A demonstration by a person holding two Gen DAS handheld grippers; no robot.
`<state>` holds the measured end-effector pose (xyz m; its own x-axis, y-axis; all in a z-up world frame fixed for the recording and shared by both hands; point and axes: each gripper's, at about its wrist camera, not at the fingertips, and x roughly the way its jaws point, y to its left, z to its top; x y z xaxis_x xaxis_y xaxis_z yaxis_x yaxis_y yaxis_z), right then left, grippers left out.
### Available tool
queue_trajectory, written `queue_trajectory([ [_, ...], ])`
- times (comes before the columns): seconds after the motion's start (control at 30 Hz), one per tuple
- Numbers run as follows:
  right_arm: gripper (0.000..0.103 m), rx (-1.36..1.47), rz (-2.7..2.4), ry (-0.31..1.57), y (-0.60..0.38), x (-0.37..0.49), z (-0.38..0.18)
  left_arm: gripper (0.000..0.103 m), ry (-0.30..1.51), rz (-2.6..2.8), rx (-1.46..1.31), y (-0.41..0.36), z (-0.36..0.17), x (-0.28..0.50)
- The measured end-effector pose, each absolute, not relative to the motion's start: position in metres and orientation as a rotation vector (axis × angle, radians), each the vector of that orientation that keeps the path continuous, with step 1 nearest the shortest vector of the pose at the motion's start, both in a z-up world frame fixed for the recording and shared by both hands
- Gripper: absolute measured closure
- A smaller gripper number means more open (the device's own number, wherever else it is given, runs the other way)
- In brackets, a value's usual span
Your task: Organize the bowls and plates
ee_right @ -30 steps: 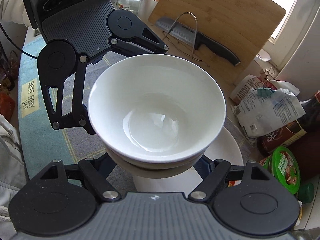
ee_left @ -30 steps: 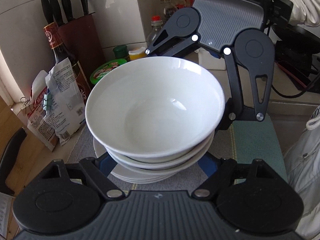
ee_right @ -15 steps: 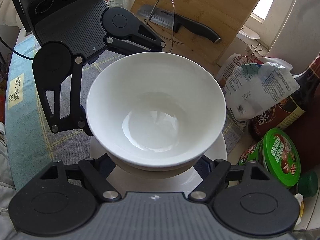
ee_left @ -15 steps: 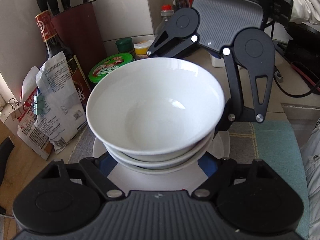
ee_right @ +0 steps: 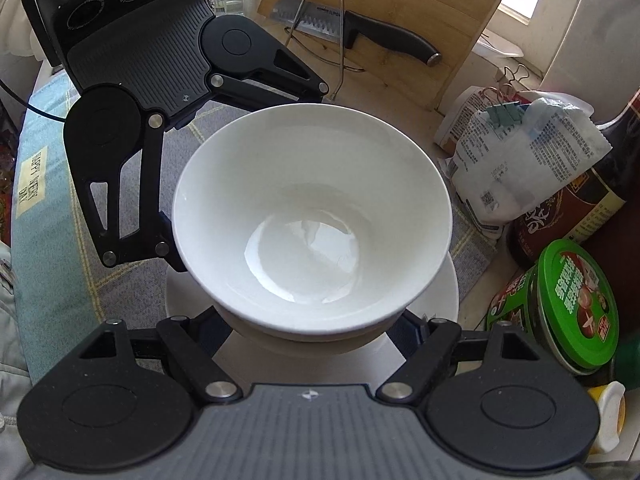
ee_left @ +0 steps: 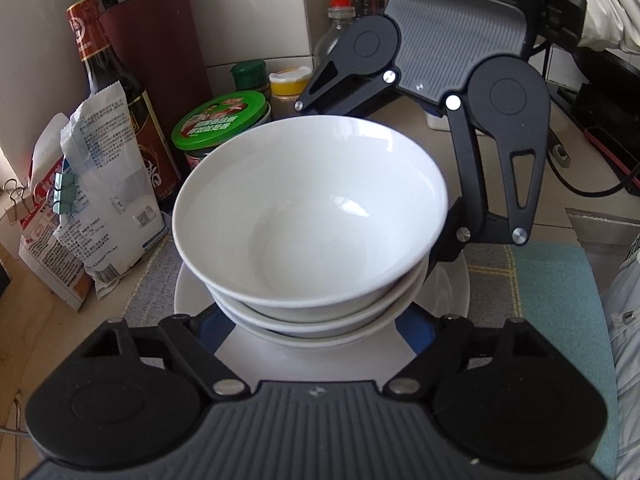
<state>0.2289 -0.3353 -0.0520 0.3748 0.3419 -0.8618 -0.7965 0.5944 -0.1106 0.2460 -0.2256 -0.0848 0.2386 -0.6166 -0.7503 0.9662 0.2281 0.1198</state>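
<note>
You hold the stack of white bowls [ee_left: 310, 220] from two opposite sides, one gripper on each. Start with your left gripper [ee_left: 316, 332]: its two blue-padded fingers [ee_left: 416, 330] clasp the lowest bowls of the stack from the near side, and the bowls fill the space directly ahead of it. Under the stack, just below the fingers, is a white plate [ee_left: 452, 288] which lies on a checked cloth mat [ee_left: 556, 280]. I cannot tell if the bottom bowl already touches the plate or hangs a little above it. To the left of this gripper stand a clipped white bag [ee_left: 100, 196], a dark sauce bottle [ee_left: 116, 92] and a green-lidded jar [ee_left: 222, 120], all near the stack.

Your right gripper [ee_right: 316, 332] is clamped in the same way on the stack [ee_right: 312, 220] from the other side, its fingers [ee_right: 410, 330] pressing the lower bowls. Ahead of it, beyond the bowls, a cutting board [ee_right: 400, 12] carries a black-handled knife [ee_right: 360, 28].

As I judge it, the nesting of the bowls is done, and they are now centred over the plate. What is left is to settle the stack fully, loosen both grips, and pull back without knocking the jar.
</note>
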Motion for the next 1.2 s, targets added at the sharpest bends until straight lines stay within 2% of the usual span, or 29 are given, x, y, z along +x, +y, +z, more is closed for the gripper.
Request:
queue_trajectory([
  [0.4, 0.018, -0.562, 0.772, 0.912, -0.338, 0.232, -0.053, 0.016, 0.666, -1.191, 0.627, -0.224, -0.086, 0.251],
  [0.43, 0.016, -0.551, 0.770, 0.909, -0.339, 0.233, -0.054, 0.015, 0.656, -1.186, 0.629, -0.223, -0.086, 0.250],
  [0.5, 0.010, -0.514, 0.765, 0.908, -0.341, 0.234, -0.053, 0.005, 0.625, -1.173, 0.659, -0.223, -0.086, 0.245],
  [0.63, 0.001, -0.480, 0.739, 0.890, -0.346, 0.232, -0.048, 0.004, 0.622, -1.141, 0.636, -0.217, -0.085, 0.241],
  [1.0, 0.000, -0.443, 0.651, 0.875, -0.350, 0.209, -0.040, 0.001, 0.509, -0.851, 0.478, -0.178, -0.065, 0.210],
  [1.2, 0.000, -0.388, 0.491, 0.880, -0.335, 0.189, -0.029, 0.001, 0.536, -0.776, 0.362, -0.155, -0.056, 0.195],
])
